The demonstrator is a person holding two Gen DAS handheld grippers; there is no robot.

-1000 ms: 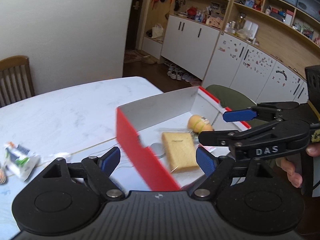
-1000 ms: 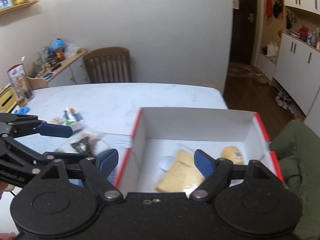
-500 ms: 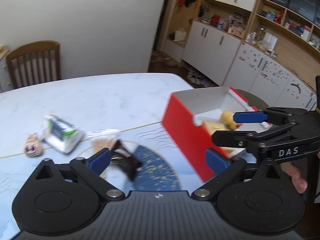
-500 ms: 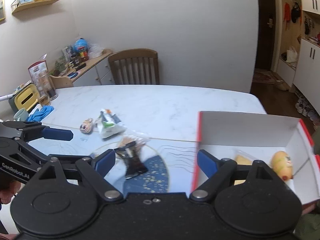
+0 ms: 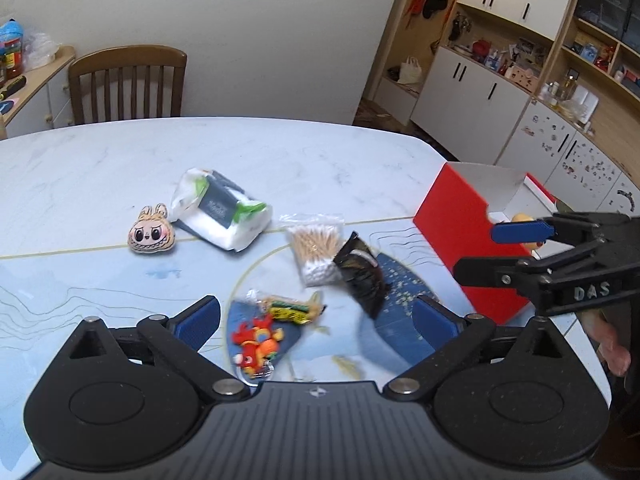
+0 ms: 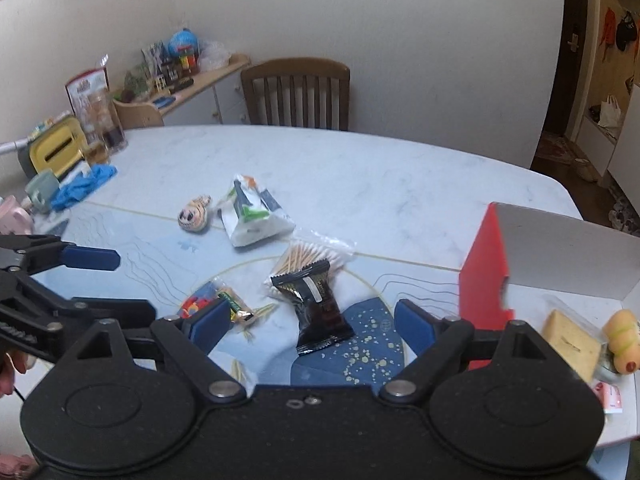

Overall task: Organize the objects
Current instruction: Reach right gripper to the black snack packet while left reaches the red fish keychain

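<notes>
Marble-look tabletop [image 6: 360, 168] with a pale blue printed mat fills both views, a wooden chair [image 6: 296, 94] behind it, and I count 6 loose items still out plus the red box [image 6: 484, 272] at the right edge. My left gripper [image 5: 316, 320] hangs above the mat, fingers spread wide, nothing between them. My right gripper [image 6: 312, 326] is the same, wide apart and empty, right over the black snack packet [image 6: 316, 308].

That packet is my likeliest next pick. It looks light, glossy foil, slippery, crimped at both ends; I'd pinch across the flat middle, gently, since the contents may crush. Touching its top end is the cotton swab bag [image 5: 316, 250], thin crinkly clear plastic, soft, and apt to slide along if I drag the packet.

Near the left fingers lie a red toy figure [image 5: 256, 342], small and knobbly, and just beside it a yellow-green candy wrapper [image 5: 292, 308], tiny and light. Further back sits the tissue pack [image 5: 220, 212], squashy film over soft paper, easy to squeeze anywhere. Just beside it is the plush face [image 5: 152, 232], soft, rounded, forgiving.

Inside the box I see a yellow sponge-like block [image 6: 572, 342] and a rounded yellow toy [image 6: 622, 340], so there's room left near the red wall. That wall looks like stiff card, with a notch cut in it.
</notes>
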